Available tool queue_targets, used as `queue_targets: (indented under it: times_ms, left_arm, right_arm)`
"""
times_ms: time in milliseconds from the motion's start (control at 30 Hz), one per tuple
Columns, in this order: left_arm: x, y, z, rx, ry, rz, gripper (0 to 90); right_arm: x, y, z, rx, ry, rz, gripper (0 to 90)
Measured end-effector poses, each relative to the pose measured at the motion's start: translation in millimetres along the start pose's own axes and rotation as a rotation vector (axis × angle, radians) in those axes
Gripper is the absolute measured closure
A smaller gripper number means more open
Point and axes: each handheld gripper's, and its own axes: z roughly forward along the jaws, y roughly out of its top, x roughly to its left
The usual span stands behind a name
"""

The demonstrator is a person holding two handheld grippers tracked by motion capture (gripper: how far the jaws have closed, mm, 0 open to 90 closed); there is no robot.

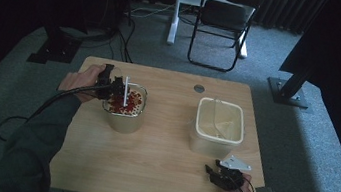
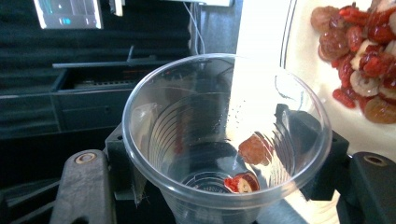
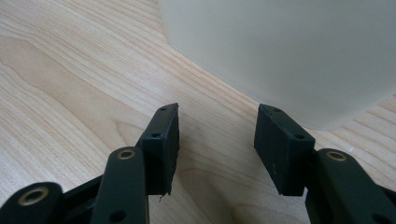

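The left tongs clamp a clear plastic cup from both sides, holding it at the rim of a container of dried red fruit on the left part of the wooden table. Two pieces of the fruit lie at the bottom of the cup. A white utensil handle stands up from the fruit container. The right tongs rest low over the table with the jaws apart and bare, just beside an empty pale container on the right part of the table.
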Motion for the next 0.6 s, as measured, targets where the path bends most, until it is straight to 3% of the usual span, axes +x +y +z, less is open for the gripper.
queue_targets:
  times_ms: [100,133,167,267,367,433,533,600]
  left_arm:
    - [4.6,-1.3,-2.2,-0.033,-0.023,-0.068,32.5]
    - [4.6,-1.3,-2.2,-0.033,-0.023,-0.068,32.6]
    - [8.1,-2.5,-2.8,-0.051,-0.039,-0.115,32.6]
    - [12.3,-3.7,-3.1,-0.070,-0.068,-0.178,32.5]
    - [16.4,-3.2,-5.6,-0.095,-0.094,-0.215,32.5]
    - [21.5,-3.5,-8.1,-0.130,-0.118,-0.273,32.5]
    - [30.7,-5.2,-11.5,-0.187,-0.183,-0.363,32.6]
    - [37.0,-8.5,-12.6,-0.247,-0.257,-0.456,32.6]
  right_arm:
    - [0.0,0.0,0.0,0.000,0.000,0.001,49.6]
    - [0.0,0.0,0.0,0.000,0.000,0.001,49.6]
    - [-0.1,0.0,0.0,0.001,0.000,0.001,49.6]
    - [0.0,-0.1,-0.2,0.001,0.000,0.003,49.6]
    - [-0.1,-0.5,-0.5,0.000,-0.001,0.003,49.6]
    - [-0.1,-0.8,-0.8,0.000,-0.002,0.005,49.6]
    - [0.1,-1.1,-1.2,0.000,-0.004,0.005,49.6]
    - [0.2,-1.1,-1.2,0.000,-0.004,0.005,49.6]
